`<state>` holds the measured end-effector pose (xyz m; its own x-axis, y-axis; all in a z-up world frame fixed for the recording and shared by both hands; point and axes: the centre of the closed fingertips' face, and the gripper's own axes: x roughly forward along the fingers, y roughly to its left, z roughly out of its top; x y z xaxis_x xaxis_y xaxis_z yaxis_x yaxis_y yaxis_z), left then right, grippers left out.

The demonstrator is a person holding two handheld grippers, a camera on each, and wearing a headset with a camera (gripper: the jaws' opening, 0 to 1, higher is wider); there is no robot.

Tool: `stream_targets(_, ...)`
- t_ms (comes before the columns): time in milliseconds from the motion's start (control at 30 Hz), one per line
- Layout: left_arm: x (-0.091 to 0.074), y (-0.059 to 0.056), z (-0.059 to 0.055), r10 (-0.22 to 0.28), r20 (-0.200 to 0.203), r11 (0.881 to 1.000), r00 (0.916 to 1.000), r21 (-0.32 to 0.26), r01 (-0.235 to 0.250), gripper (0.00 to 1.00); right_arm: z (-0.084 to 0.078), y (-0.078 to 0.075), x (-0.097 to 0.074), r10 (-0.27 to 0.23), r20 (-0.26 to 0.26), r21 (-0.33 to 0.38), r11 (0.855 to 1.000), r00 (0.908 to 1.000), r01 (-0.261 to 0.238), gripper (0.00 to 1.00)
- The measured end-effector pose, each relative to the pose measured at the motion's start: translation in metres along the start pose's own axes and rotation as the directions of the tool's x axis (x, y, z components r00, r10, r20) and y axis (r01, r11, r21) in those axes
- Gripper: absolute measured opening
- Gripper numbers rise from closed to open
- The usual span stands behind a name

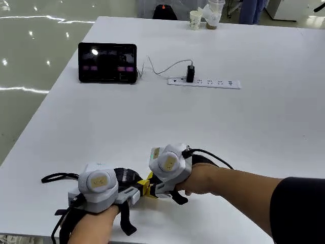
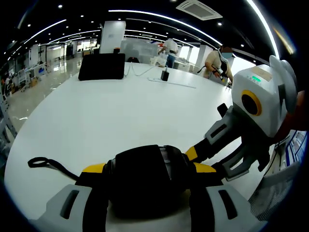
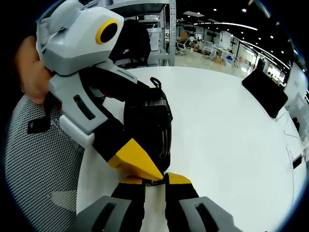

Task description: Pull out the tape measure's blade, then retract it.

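The black tape measure [image 1: 127,178] lies near the white table's front edge, its black wrist strap [image 1: 55,178] trailing left. My left gripper [image 1: 136,192] is shut on the tape measure [image 2: 147,181], whose case sits between its yellow-tipped fingers [image 2: 94,168]. My right gripper [image 1: 148,184] reaches in from the right. In the right gripper view, the right gripper [image 3: 154,181] has its yellow tips pinched together on the blade's end tab at the case [image 3: 149,121]. No length of blade shows outside the case.
A dark tablet [image 1: 107,62] stands at the back left. A white power strip [image 1: 204,82] with a black charger [image 1: 190,73] lies mid-table, and paper cups [image 1: 196,20] stand at the far edge. A mesh chair [image 3: 34,159] is beside the table edge.
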<state>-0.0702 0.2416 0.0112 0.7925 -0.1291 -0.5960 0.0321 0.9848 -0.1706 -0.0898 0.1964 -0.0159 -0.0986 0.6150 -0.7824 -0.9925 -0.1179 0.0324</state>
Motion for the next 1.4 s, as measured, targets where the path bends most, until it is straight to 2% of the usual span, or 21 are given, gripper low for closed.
stream_targets(200,0.0001,-0.0001,0.0004,0.000,0.000,1.000,1.0000,-0.003,0.000,0.64,-0.0005,-0.0005,0.0000,0.000,0.010,-0.017,1.000,0.9999,0.000,0.12)
stream_targets(733,-0.0002,-0.0006,-0.0002,-0.006,0.004,1.000,1.0000,0.007,0.006,0.64,-0.0026,0.0007,-0.0023,-0.006,0.045,0.029,1.000,0.9990,0.005,0.12)
stream_targets(1400,-0.0005,-0.0004,0.0003,-0.014,0.010,1.000,0.9999,0.001,0.014,0.65,0.0008,0.0009,0.0004,-0.010,0.046,0.032,0.999,0.9989,0.008,0.12)
